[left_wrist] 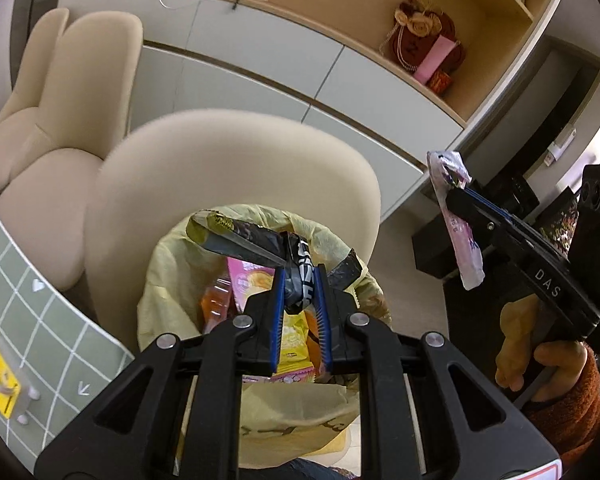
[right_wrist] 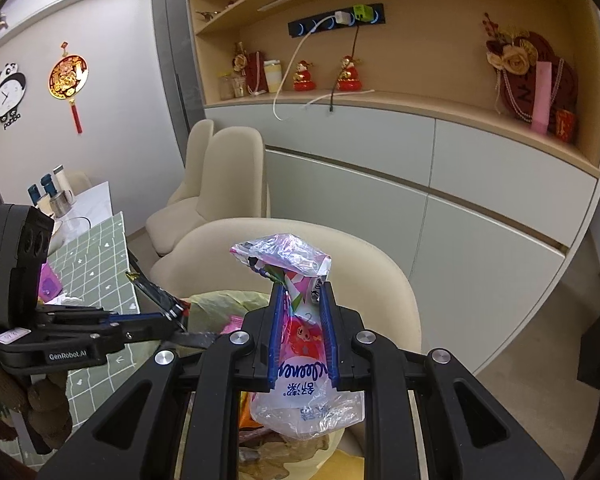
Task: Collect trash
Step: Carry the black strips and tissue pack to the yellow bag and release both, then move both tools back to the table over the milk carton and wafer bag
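Observation:
My left gripper [left_wrist: 300, 276] is shut on a dark foil snack wrapper [left_wrist: 252, 240] and holds it over the open yellow trash bag [left_wrist: 172, 280], which has colourful wrappers inside. My right gripper [right_wrist: 302, 292] is shut on a clear pink tissue-pack wrapper [right_wrist: 296, 340], held above the same bag [right_wrist: 224, 300]. In the left wrist view the right gripper [left_wrist: 452, 196] shows at the right with its wrapper [left_wrist: 466, 248]. In the right wrist view the left gripper [right_wrist: 180, 312] shows at the left with the dark wrapper [right_wrist: 156, 292].
A beige chair [left_wrist: 228, 168] stands right behind the bag, with a second beige chair [left_wrist: 60, 100] further back. A table with a green checked cloth [right_wrist: 96, 256] is at the left. Grey cabinets and wooden shelves [right_wrist: 420, 160] line the wall.

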The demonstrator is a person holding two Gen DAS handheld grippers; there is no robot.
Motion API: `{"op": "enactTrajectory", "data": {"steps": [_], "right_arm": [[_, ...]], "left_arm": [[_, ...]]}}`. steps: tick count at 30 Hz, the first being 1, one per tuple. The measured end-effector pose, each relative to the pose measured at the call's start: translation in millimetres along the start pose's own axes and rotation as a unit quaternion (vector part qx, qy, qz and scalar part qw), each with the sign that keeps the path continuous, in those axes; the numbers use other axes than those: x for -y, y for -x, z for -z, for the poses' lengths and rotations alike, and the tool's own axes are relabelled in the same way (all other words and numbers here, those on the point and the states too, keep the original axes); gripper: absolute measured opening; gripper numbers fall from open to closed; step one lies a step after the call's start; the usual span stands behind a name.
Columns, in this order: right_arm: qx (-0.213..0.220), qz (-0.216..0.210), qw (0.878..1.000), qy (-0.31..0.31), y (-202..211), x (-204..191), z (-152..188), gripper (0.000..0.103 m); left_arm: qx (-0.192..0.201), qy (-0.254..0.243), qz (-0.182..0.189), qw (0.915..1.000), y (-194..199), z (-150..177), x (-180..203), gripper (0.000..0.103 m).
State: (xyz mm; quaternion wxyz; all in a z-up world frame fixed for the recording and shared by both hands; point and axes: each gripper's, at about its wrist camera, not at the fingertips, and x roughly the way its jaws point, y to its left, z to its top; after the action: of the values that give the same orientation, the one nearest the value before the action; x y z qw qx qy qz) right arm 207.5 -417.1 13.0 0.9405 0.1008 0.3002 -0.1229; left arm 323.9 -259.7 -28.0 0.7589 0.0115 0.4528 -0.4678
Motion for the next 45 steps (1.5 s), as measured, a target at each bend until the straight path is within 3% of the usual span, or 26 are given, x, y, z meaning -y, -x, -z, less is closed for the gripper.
{"op": "enactTrajectory", "data": {"steps": [4,8,16,23,29,32,34,38,40,45], "right_arm": [[-0.008,0.006,1.0,-0.008,-6.2,8.3,3.8,0.018],[-0.019,0.006,1.0,-0.014,-13.5,11.1,8.0,0.018],[-0.042,-0.036,0.998,-0.024,-32.9,-2.2,8.1,0.018],[-0.079,-0.086,0.993,-0.008,-64.7,-44.2,13.9,0.018],[-0.105,-0.073,0.991,0.027,-84.9,-71.3,24.4,0.022],[-0.111,-0.066,0.991,0.024,-86.4,-75.4,29.9,0.036],[-0.11,-0.067,0.991,0.028,-82.9,-78.2,32.8,0.041],[-0.109,-0.062,0.991,0.048,-75.6,-86.6,32.3,0.043],[-0.105,-0.06,0.991,0.058,-71.7,-92.6,30.0,0.052],[-0.082,-0.075,0.991,0.076,-57.4,-115.7,22.8,0.06]], "left_arm": [[-0.007,-0.001,0.008,0.9999,-10.8,-1.3,1.0,0.014],[-0.017,0.013,0.016,0.9996,-18.8,-2.6,-2.1,0.037],[0.021,0.037,-0.011,0.9991,20.6,11.2,-23.0,0.039],[0.062,0.074,-0.058,0.9936,79.6,43.3,-59.5,0.043],[0.087,0.119,-0.113,0.9826,124.9,80.3,-95.9,0.045],[0.092,0.145,-0.129,0.9766,140.4,98.5,-113.4,0.046],[0.099,0.168,-0.141,0.9707,151.9,113.4,-125.5,0.046],[0.113,0.203,-0.161,0.9593,172.4,139.4,-143.7,0.046],[0.122,0.22,-0.172,0.9524,185.1,154.4,-154.1,0.046],[0.148,0.259,-0.201,0.9331,215.1,183.7,-178.3,0.047]]}}
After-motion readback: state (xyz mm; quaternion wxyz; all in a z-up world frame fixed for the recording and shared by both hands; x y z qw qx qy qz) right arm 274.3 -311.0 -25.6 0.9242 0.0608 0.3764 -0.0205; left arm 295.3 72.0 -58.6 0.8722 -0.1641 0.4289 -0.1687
